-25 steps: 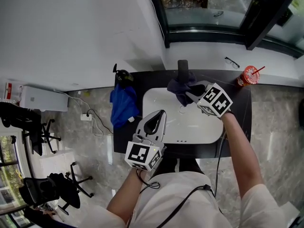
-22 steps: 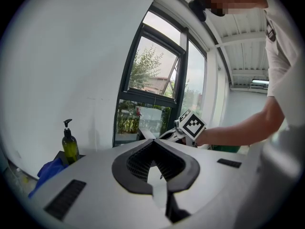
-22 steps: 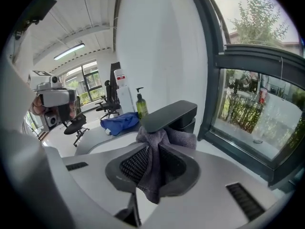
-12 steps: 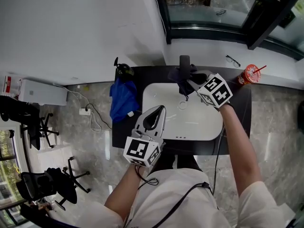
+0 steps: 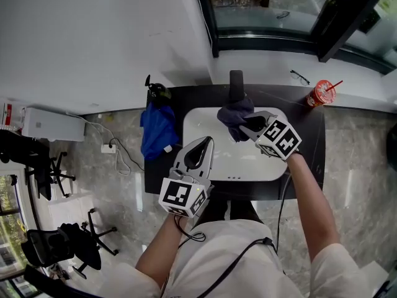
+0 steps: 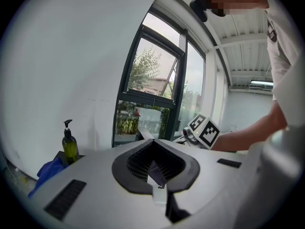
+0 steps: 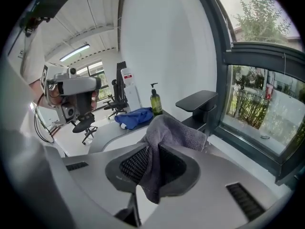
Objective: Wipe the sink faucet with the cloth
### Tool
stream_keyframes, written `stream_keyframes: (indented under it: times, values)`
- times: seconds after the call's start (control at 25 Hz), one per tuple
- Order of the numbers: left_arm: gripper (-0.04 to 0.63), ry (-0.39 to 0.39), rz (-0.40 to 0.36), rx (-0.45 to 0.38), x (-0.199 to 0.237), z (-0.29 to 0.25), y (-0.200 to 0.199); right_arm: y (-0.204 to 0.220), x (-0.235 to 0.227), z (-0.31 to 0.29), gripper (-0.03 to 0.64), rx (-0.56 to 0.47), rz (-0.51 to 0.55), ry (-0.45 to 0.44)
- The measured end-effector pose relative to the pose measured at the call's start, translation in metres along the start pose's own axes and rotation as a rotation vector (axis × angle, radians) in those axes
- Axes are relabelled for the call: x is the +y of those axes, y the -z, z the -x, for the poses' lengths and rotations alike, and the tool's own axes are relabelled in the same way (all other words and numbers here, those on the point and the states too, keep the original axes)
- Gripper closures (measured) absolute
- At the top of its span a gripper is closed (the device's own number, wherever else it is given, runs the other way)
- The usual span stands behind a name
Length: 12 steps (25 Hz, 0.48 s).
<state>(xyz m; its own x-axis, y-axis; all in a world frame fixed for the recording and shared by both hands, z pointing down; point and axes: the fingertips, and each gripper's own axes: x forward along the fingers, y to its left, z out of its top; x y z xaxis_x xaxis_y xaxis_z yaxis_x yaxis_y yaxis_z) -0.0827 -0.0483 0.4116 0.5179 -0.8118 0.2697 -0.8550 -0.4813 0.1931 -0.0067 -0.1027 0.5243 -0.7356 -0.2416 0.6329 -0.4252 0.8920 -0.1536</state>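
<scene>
The black faucet (image 5: 236, 82) stands at the far rim of the white sink (image 5: 205, 124); in the right gripper view the faucet (image 7: 201, 104) is just ahead. A dark grey cloth (image 5: 234, 115) hangs bunched over the basin just in front of the faucet. My right gripper (image 5: 245, 124) is shut on it, and the cloth (image 7: 174, 132) drapes out between the jaws of the right gripper (image 7: 151, 168). Whether the cloth touches the faucet I cannot tell. My left gripper (image 5: 200, 154) hovers at the sink's near left edge, with the jaws of the left gripper (image 6: 155, 168) shut and empty.
A blue cloth (image 5: 156, 132) and a green soap bottle (image 5: 156, 92) lie on the black counter left of the sink. A red cup with a straw (image 5: 323, 94) stands at the counter's far right. Glasses (image 5: 300, 76) rest on the white sill below the window.
My right gripper carried the cloth up against the faucet, then drew it back toward me over the basin. The left gripper stayed where it was.
</scene>
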Motion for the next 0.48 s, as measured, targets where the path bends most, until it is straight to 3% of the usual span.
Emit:
stream_keyframes:
  times: [0.2,0.48]
  values:
    - [0.603,0.007,-0.002,0.004,-0.003,0.000,0.000,-0.001,-0.005,0.000,0.561,0.003,0.004,0.010]
    - [0.603,-0.004,-0.006,0.008,-0.001,0.004,0.001,-0.020,-0.052,-0.008,0.561,-0.027,-0.036,0.083]
